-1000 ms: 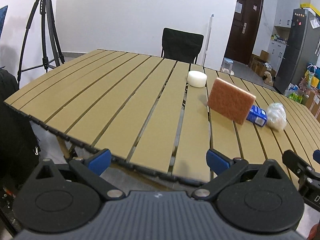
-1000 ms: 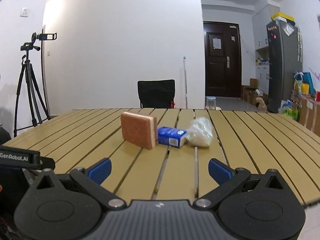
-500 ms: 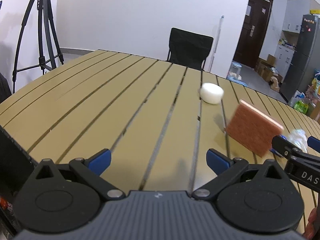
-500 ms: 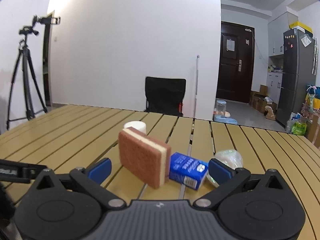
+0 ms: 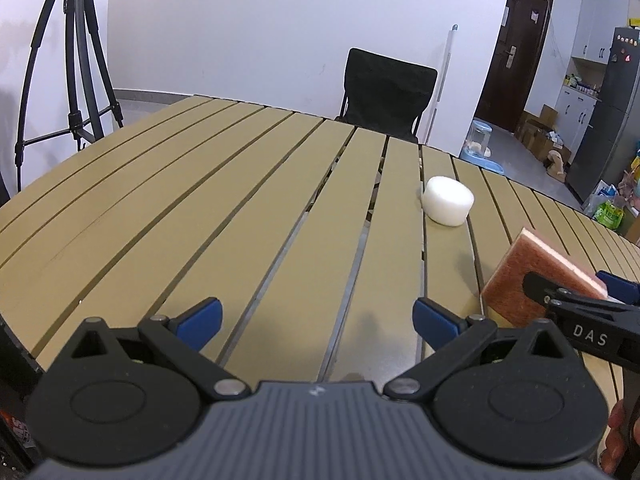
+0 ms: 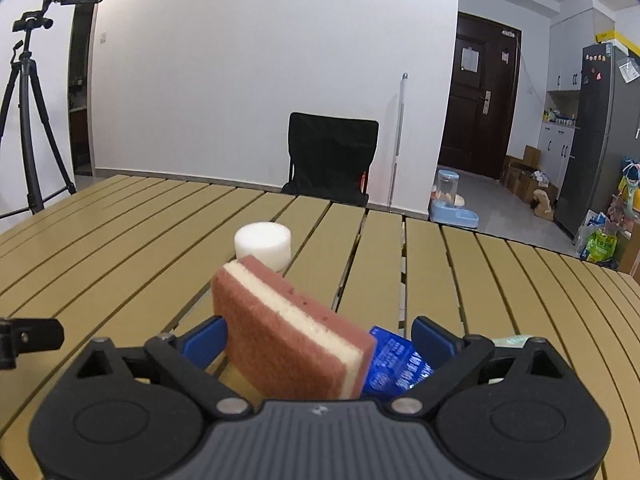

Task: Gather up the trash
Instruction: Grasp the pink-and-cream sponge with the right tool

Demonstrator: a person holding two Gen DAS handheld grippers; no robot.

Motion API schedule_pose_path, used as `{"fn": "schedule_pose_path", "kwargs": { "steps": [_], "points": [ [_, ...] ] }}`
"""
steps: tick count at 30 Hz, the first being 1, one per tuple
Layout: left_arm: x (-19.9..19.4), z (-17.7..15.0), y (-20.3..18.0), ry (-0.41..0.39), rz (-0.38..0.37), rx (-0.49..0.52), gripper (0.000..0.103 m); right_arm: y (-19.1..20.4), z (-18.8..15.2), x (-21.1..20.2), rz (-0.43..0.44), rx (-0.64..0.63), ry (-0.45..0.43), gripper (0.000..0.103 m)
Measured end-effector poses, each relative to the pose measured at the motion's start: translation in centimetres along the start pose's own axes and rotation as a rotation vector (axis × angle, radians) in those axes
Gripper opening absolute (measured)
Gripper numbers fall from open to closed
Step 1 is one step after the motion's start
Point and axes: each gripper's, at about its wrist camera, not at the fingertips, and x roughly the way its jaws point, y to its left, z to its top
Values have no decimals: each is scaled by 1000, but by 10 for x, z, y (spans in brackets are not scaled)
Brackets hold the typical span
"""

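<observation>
A brown-and-cream sponge (image 6: 288, 344) stands on edge on the slatted tan table (image 6: 460, 280), between the jaws of my right gripper (image 6: 316, 340). Those jaws are closing, and the blue pads still stand clear of the sponge's ends. A blue carton (image 6: 396, 364) lies just behind the sponge, with a bit of clear plastic bag (image 6: 512, 340) to its right. Farther back sits a white foam cylinder (image 6: 262, 244). My left gripper (image 5: 316, 318) is open over bare slats with nothing between its fingers. From there the sponge (image 5: 520, 280) and the cylinder (image 5: 448, 200) lie to the right.
A black folding chair (image 6: 332, 156) stands behind the table's far edge. A black tripod (image 5: 76, 80) stands off the left side. At the right are a dark door (image 6: 480, 100), a fridge (image 6: 600, 128), a blue pet feeder (image 6: 452, 200) and floor clutter.
Both grippers moved forward over the table. The right one came up to the sponge, which now sits between its jaws. The left one passed the table's near edge.
</observation>
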Motion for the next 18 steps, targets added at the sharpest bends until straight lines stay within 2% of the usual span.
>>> {"fn": "schedule_pose_path", "kwargs": {
  "steps": [1,5,7,9,11,14,18],
  "points": [
    [0,0,0,1,0,-2,103,1,0,4,10,-2,7,97],
    [0,1,5,4,6,-18,103,7,-1,8,42,-23,20,74],
    [0,2,5,6,4,-22,103,11,-3,7,58,-24,21,71],
    [-1,2,5,5,1,-22,103,12,-4,6,69,-20,23,62],
    [-1,2,4,5,-1,-21,103,14,-3,5,92,-3,22,48],
    [-4,3,6,2,-4,-23,103,17,-5,0,147,20,31,34],
    [-6,5,10,-1,-8,-33,103,26,-8,-7,161,18,30,34]
  ]
}}
